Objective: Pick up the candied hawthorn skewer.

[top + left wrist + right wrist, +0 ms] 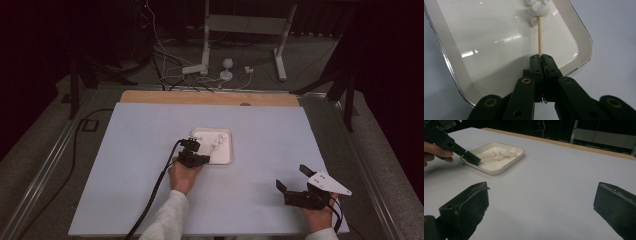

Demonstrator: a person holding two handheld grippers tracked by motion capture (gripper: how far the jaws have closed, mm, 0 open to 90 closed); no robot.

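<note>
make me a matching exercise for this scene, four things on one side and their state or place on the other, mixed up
Things:
1. thin wooden skewer
2. white square tray with rounded corners
3. left gripper
4. right gripper

States or places:
A. jaws wide apart, nothing between them, near the table's front right corner
B. lies flat on the pale blue table top
C. shut on the stick's near end
D. runs from the black jaws to the soft white lumps in the tray

Pairs: 1-D, 2-B, 3-C, 4-A
</note>
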